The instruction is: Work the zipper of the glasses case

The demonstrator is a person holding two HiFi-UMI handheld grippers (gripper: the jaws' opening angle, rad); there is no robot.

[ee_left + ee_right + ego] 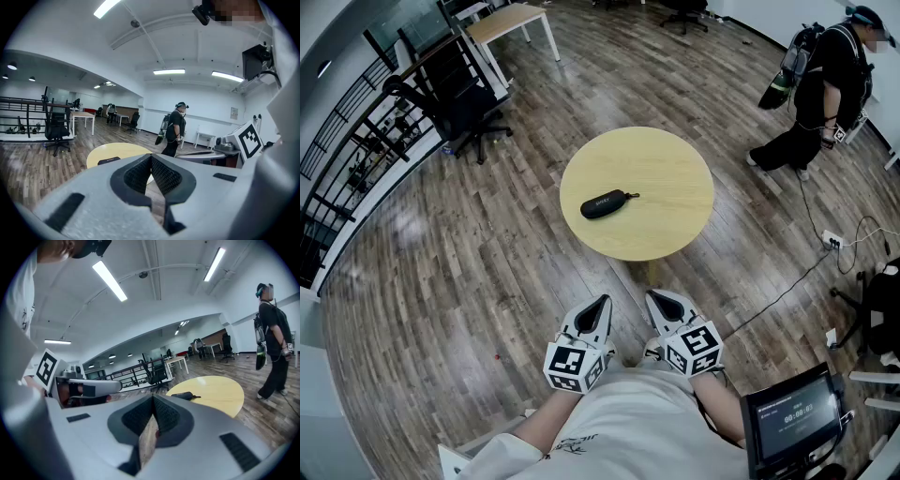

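Closest to the body, the left gripper (598, 305) and the right gripper (656, 298) are held side by side above the wooden floor (469, 281), short of the near edge of the round counter (675, 187). In each gripper view the jaws are seen clenched, tips meeting, with nothing caught between them. A small screen (792, 420) is seen low on the right. The black glasses case (603, 203) is laid on the counter, left of its middle and nearer its left edge, well apart from both grippers; its zipper pull (630, 196) is pointed toward the counter's middle. Farther off, a black office chair (459, 112) is placed beyond the counter's left edge, and another person (820, 94) is seen at the far right.
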